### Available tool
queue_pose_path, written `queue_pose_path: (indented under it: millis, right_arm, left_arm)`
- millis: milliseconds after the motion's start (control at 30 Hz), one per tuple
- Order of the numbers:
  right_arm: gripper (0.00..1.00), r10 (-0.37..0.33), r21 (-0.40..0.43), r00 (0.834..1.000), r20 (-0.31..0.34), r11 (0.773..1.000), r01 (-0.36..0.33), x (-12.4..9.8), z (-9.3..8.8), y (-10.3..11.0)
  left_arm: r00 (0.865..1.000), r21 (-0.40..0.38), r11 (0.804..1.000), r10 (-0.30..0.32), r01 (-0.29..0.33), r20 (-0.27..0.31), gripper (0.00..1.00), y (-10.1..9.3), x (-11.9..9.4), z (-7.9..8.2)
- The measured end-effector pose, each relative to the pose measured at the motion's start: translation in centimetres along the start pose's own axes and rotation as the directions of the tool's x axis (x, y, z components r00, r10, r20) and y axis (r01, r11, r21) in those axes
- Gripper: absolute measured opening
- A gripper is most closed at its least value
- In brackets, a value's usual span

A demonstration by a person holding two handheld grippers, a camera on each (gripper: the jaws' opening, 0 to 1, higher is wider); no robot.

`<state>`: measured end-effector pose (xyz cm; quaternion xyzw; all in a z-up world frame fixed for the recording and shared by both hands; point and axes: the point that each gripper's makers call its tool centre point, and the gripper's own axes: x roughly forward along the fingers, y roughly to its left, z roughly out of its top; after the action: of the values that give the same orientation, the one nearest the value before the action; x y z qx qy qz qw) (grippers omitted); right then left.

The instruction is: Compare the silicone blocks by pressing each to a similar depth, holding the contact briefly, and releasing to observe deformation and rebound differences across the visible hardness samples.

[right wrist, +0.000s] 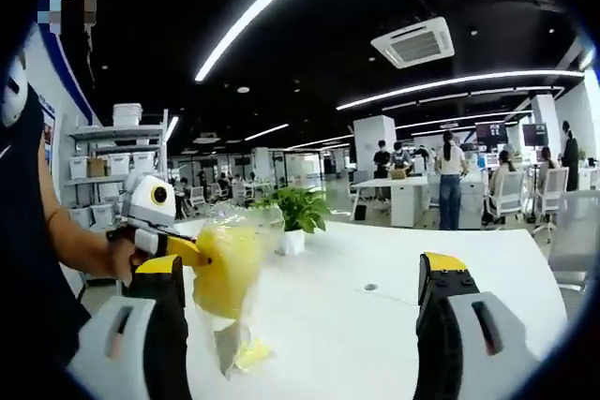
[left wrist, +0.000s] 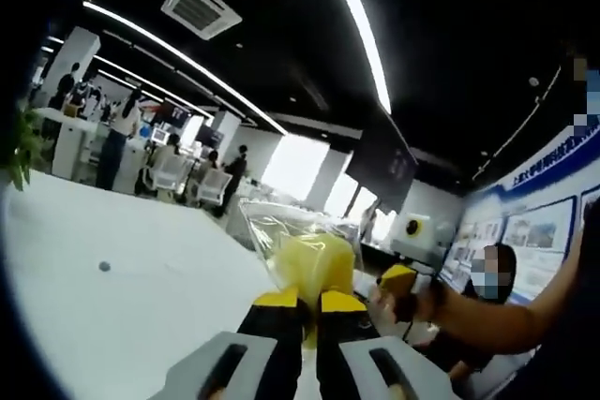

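Observation:
A soft yellow silicone block sits inside a clear plastic bag held up above the white table. My left gripper is shut on the bag, its yellow-tipped jaws almost together just under the block. The right gripper view has the same bagged block at lower left, pinched by the left gripper, which comes in from the left in a person's hand. My right gripper is open wide, its left jaw beside the bag and nothing between the jaws. The right gripper also appears in a hand to the right of the bag.
The white table has a small dark dot on it. A potted plant stands at its far side. A person sits close on the right. Desks, chairs and standing people fill the office behind.

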<state>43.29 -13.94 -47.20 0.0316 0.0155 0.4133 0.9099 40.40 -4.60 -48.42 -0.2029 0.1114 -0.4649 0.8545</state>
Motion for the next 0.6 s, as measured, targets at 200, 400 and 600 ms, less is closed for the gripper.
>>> queue_pose_path:
  millis: [200, 400, 600]
  right_arm:
    - [0.97, -0.088, 0.004, 0.995, -0.045, 0.996, 0.088, -3.3, -2.9, -1.9]
    - [0.97, -0.144, 0.013, 0.987, -0.074, 0.989, 0.146, -5.7, -5.2, -2.7]
    - [0.97, -0.199, 0.015, 0.975, -0.100, 0.979, 0.201, -7.9, -7.6, -3.2]
  left_arm:
    - [1.000, -0.091, 0.996, 0.000, -0.003, -0.028, 0.01, 1.2, 1.1, -1.2]
    - [0.997, -0.159, 0.987, 0.019, -0.030, -0.071, 0.00, 2.5, 1.9, -3.9]
    - [0.990, -0.261, 0.963, 0.027, -0.063, -0.138, 0.01, 4.0, 1.9, -7.2]
